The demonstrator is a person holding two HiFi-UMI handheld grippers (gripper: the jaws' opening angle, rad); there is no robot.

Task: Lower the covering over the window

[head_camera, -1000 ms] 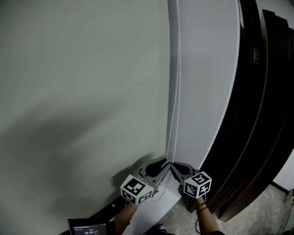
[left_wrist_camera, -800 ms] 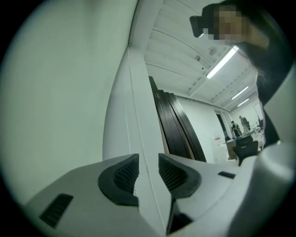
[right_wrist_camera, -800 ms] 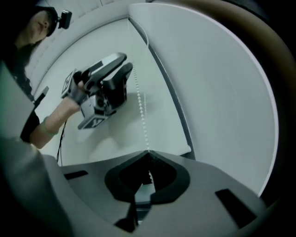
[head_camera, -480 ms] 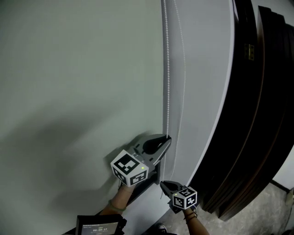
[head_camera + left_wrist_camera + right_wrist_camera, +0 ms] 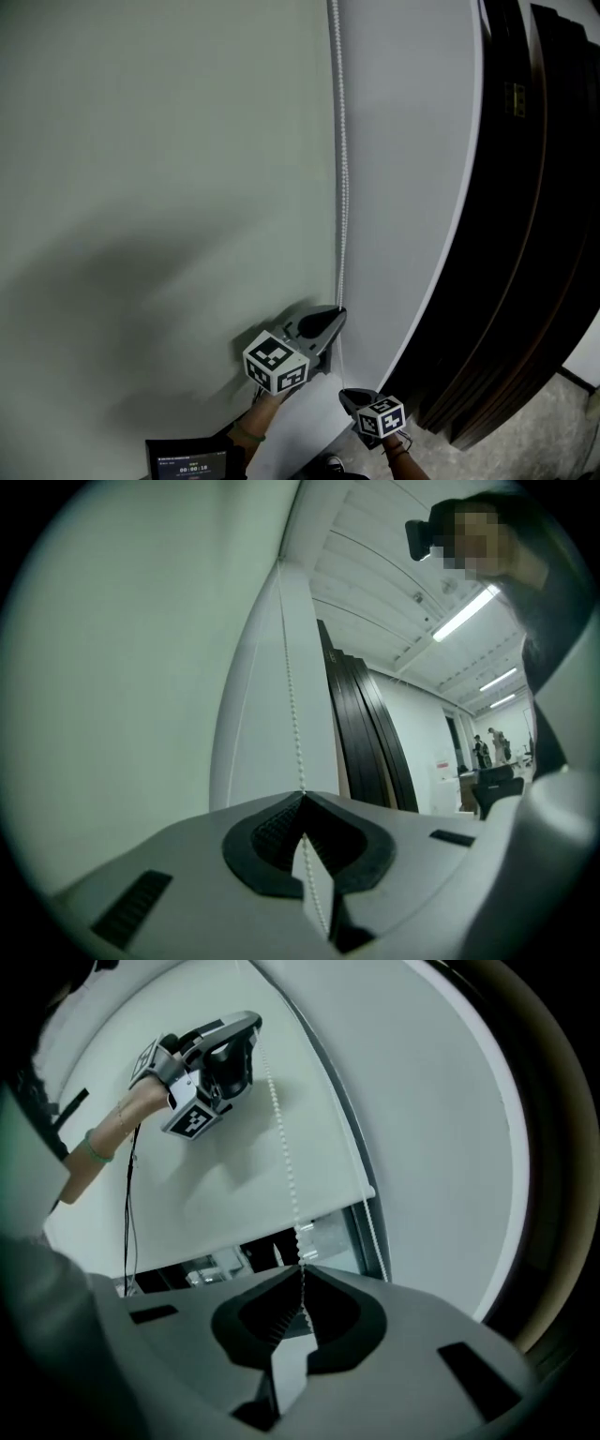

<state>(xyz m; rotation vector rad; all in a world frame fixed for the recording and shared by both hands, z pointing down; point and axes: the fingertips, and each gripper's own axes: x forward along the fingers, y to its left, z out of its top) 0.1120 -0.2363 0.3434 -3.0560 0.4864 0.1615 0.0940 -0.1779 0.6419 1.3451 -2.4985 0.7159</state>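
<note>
While facing a pale roller blind (image 5: 169, 187) hanging over the window, pinching its white bead chain (image 5: 339, 187) with 2 claws at once. Pressing the left claw (image 5: 336, 312) together on the chain right beside the blind's right-hand edge, just now closing those jaws onto it, beads threading between the ribbed pads (image 5: 267, 832) and out past the tips. Holding the right claw (image 5: 345, 394) lower and slightly to the right, also pressed together on the same chain, beads caught between its pads. Showing, from the head view, the chain running straight up from the left claw along the blind's edge to the top of the frame. Showing, from the right gripper view, the left claw higher up against the blind, a bare forearm (image 5: 112, 1124) behind it, and the blind's bottom edge hanging just above a strip of uncovered window glass (image 5: 330, 1237). Standing beside a plain white wall (image 5: 403, 169) to the right of the blind, with dark panels (image 5: 534, 234) stacked upright beyond it. Catching a small lit screen (image 5: 192, 461) at the bottom edge of the head view, too small for reading.
</note>
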